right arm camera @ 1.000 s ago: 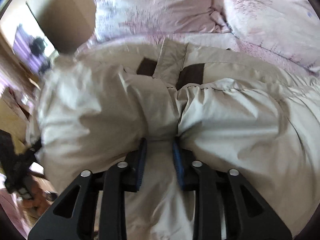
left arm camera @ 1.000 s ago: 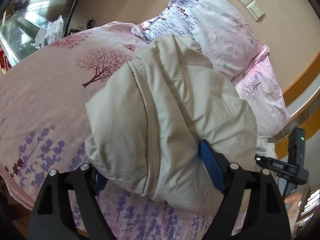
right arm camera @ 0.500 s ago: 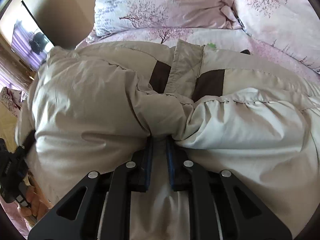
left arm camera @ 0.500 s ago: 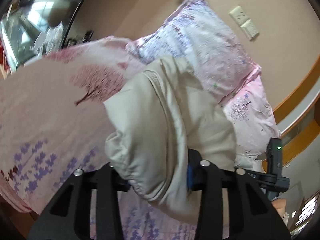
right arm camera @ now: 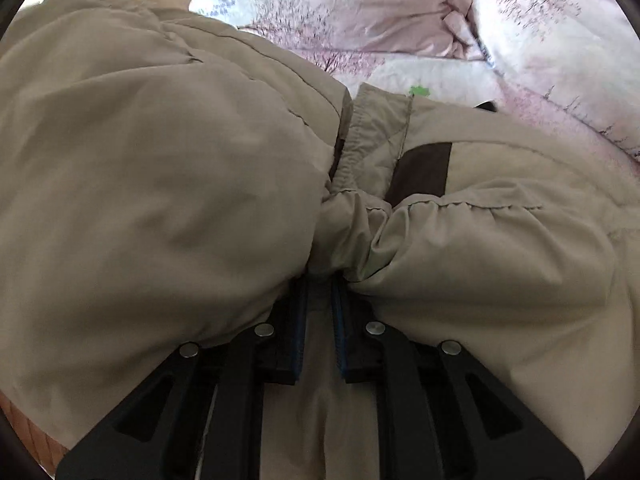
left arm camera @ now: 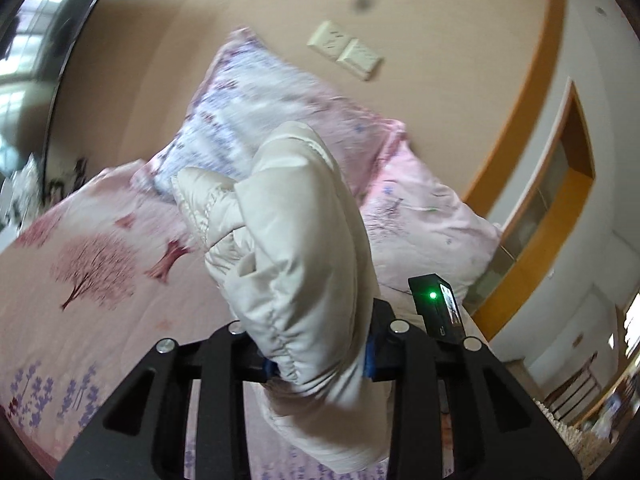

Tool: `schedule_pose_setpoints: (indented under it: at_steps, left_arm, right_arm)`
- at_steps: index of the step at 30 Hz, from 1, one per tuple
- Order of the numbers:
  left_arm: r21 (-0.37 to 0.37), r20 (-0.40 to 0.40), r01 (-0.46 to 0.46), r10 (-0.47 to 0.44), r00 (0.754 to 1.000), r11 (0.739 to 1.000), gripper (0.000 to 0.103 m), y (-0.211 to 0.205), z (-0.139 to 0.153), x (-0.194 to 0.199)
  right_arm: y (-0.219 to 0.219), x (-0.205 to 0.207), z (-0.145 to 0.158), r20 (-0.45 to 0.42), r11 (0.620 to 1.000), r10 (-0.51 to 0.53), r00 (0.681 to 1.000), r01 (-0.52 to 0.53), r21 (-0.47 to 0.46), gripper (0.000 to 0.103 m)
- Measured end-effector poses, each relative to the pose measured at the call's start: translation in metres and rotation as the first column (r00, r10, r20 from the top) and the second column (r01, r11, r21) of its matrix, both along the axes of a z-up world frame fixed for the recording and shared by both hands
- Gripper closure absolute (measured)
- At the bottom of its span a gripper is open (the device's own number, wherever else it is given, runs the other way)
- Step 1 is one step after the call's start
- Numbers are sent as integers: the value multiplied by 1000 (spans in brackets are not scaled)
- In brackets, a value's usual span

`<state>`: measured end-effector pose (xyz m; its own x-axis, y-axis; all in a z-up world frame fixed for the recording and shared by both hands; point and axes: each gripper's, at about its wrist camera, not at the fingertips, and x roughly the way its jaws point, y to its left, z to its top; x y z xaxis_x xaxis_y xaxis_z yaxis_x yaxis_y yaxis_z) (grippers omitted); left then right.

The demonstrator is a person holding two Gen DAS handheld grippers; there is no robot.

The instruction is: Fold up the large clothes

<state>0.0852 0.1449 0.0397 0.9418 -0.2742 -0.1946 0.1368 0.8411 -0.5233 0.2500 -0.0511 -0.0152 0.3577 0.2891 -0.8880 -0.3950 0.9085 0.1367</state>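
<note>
Jacket (left arm camera: 296, 264) higher now (both grips unchanged)

Both tongs (left arm camera: 320, 360) (right arm camera: 320, 320) clamped tight.

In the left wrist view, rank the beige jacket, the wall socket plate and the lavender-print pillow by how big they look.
1. and 2. The beige jacket and the lavender-print pillow look similar; the jacket, clamped in the left gripper, is nearer the camera and covers part of the pillow, so no ranking.
3. The wall socket plate, clearly smallest.
</note>
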Motion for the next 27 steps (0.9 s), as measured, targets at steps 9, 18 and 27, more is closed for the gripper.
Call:
schedule_pose_setpoints:
  at_steps: [9, 18, 27]
  left_arm:
    - [66, 43, 77, -80, 996, 995, 71, -39, 21, 3]
    - [112, 56, 149, -156, 986, 983, 71, -79, 34, 5]
    - [172, 62, 249, -263, 963, 953, 69, -129, 41, 10]
  right_arm:
    - [-60, -41, 28, 110, 999, -40, 993, 40, 3, 90]
    - [-56, -27, 5, 97, 999, -15, 995, 18, -33, 90]
    - [-136, -52, 50, 127, 975, -152, 980, 128, 182, 62]
